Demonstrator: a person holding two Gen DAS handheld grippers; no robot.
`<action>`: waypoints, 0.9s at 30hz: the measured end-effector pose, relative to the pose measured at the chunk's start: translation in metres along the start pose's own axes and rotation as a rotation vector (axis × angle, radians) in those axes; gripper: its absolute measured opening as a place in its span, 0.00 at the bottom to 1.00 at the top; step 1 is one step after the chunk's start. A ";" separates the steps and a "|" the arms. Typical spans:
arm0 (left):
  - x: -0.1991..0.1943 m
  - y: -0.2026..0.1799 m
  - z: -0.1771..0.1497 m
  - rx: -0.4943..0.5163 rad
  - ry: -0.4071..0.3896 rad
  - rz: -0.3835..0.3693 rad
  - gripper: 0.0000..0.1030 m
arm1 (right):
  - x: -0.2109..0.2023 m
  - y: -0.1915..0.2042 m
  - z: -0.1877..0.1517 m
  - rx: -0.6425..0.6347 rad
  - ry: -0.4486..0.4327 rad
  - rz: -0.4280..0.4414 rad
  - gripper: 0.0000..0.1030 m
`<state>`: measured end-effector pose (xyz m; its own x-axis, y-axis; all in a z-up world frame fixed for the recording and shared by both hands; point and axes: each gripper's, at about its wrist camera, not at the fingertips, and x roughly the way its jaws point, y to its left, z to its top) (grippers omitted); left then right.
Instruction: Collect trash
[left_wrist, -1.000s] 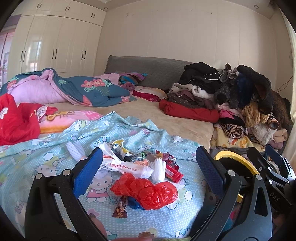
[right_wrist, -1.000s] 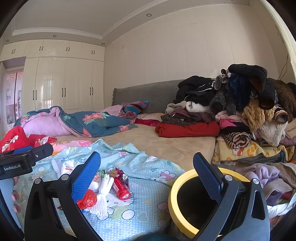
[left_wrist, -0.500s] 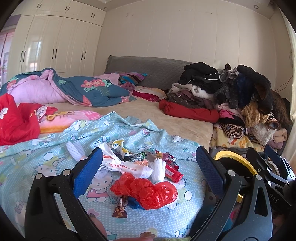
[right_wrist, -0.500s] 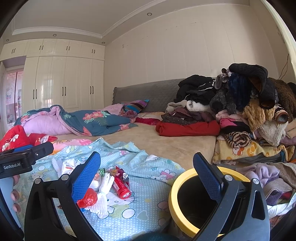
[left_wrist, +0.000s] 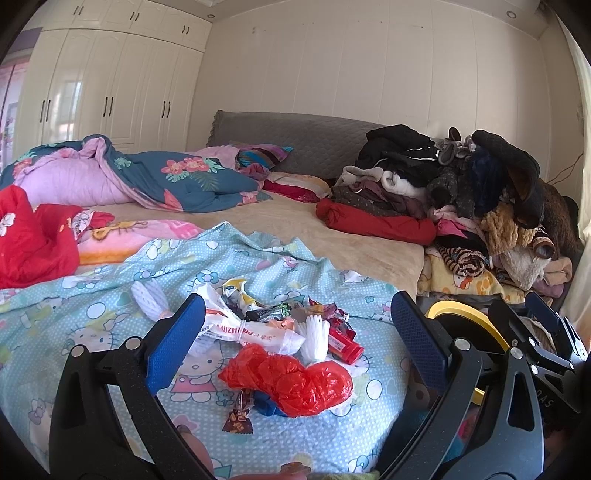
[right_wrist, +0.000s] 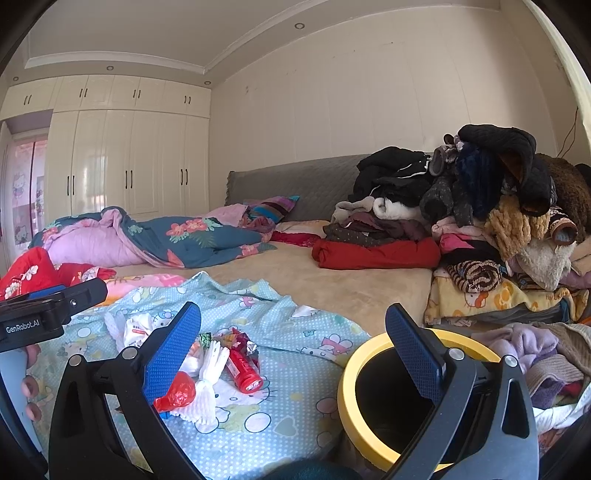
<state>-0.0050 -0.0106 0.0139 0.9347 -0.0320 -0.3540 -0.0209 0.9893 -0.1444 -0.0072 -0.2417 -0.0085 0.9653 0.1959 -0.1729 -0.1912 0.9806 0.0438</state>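
A heap of trash lies on the light blue cartoon sheet (left_wrist: 74, 317): a crumpled red plastic bag (left_wrist: 291, 380), a white printed wrapper (left_wrist: 251, 332), white foam netting (left_wrist: 314, 334), a red tube (left_wrist: 343, 341) and small candy wrappers (left_wrist: 238, 415). My left gripper (left_wrist: 295, 332) is open and empty, hovering just before the heap. My right gripper (right_wrist: 293, 343) is open and empty, above the bed edge between the heap (right_wrist: 225, 365) and a black bin with a yellow rim (right_wrist: 351, 373). The bin rim also shows in the left wrist view (left_wrist: 454, 308).
A tall pile of clothes (right_wrist: 491, 221) fills the right side of the bed. A floral quilt (left_wrist: 155, 177) and red fabric (left_wrist: 33, 236) lie at the left. White wardrobes (right_wrist: 122, 162) stand behind. More clothes (right_wrist: 535, 347) lie beside the bin.
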 end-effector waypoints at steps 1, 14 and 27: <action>0.000 0.000 0.000 -0.001 0.001 -0.001 0.90 | 0.000 0.000 0.000 0.000 -0.001 0.000 0.94; 0.003 0.009 -0.002 -0.033 0.012 0.003 0.90 | 0.003 0.010 -0.008 -0.019 0.021 0.018 0.94; 0.002 0.041 0.003 -0.093 -0.015 0.056 0.90 | 0.009 0.034 0.002 -0.063 0.042 0.102 0.94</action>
<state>-0.0029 0.0306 0.0106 0.9364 0.0263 -0.3499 -0.1056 0.9721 -0.2097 -0.0043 -0.2066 -0.0066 0.9321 0.2940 -0.2115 -0.3004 0.9538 0.0022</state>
